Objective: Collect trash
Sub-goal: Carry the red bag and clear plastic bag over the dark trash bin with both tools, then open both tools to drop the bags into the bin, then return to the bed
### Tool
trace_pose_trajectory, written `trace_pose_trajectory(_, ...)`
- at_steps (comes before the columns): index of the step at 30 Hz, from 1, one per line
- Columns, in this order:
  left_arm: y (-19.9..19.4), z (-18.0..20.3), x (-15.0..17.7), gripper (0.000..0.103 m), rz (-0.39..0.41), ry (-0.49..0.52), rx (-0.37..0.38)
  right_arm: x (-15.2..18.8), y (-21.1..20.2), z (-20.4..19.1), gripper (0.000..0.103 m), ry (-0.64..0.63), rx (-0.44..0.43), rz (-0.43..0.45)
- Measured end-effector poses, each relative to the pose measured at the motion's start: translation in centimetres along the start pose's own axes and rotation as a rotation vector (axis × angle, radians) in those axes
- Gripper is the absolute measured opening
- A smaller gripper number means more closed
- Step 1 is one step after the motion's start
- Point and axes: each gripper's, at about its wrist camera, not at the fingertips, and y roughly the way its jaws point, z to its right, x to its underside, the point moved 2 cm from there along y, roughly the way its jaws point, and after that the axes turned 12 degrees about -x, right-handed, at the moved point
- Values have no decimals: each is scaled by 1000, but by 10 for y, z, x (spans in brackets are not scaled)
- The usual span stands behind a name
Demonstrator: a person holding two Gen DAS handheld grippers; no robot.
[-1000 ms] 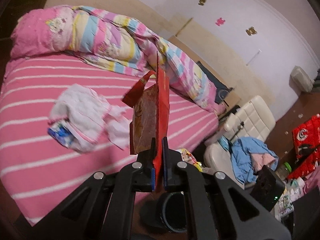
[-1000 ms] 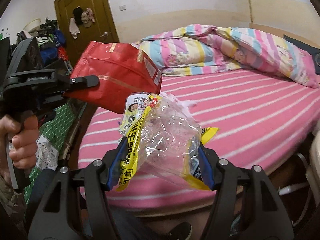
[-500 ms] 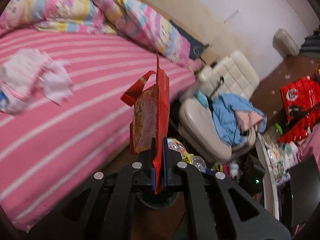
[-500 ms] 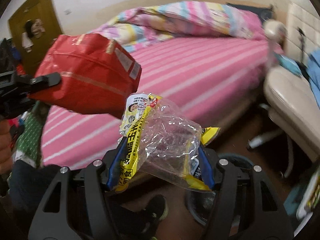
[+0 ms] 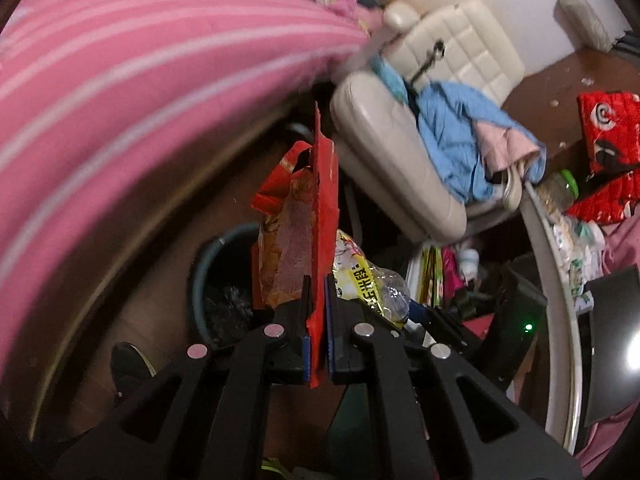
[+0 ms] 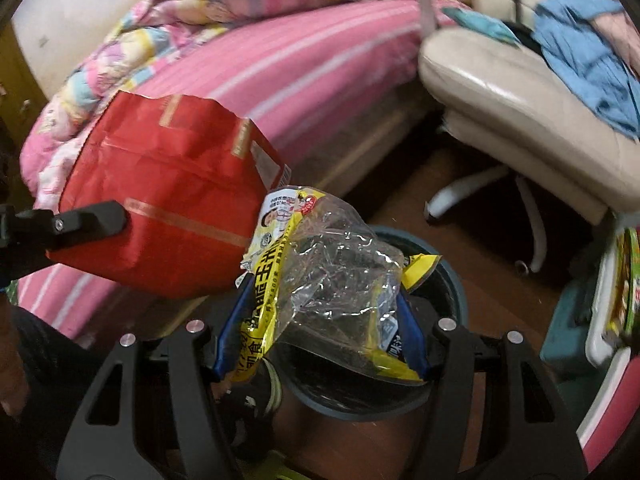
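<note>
red bag (image 6: 160,200): creased foil-like plastic in my left claw (image 5: 316,320), dull sheen, gold bands; its inside looks shiny coppery.
clear wrapper (image 6: 336,300): thin crinkled plastic in my right claw (image 6: 320,344), glossy, yellow printed edges.
my fingers (image 6: 412,332): matt black plastic, blue rubbery pads, bright metal bolt heads.
bin (image 6: 448,280): smooth blue-grey plastic rim, black liner inside.
chair (image 5: 392,152): far right, glossy cream leather-like seat, quilted back.
bedsheet (image 5: 140,80): soft pink striped cloth.
floor (image 6: 480,308): near, smooth brown wood.
</note>
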Motion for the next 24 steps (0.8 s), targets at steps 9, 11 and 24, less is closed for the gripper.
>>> trace_pose_trajectory(9, 90, 6, 15, 5, -178, 127, -53, 29, 29, 53, 64, 104, 75, -74)
trace_pose_trajectory(11, 106, 4, 19, 6, -217, 128, -59, 32, 35, 61, 64, 122, 89, -86)
trace_pose_trajectory(24, 117, -4, 11, 62, -193, 82, -141, 31, 49, 69, 80, 116, 160, -126)
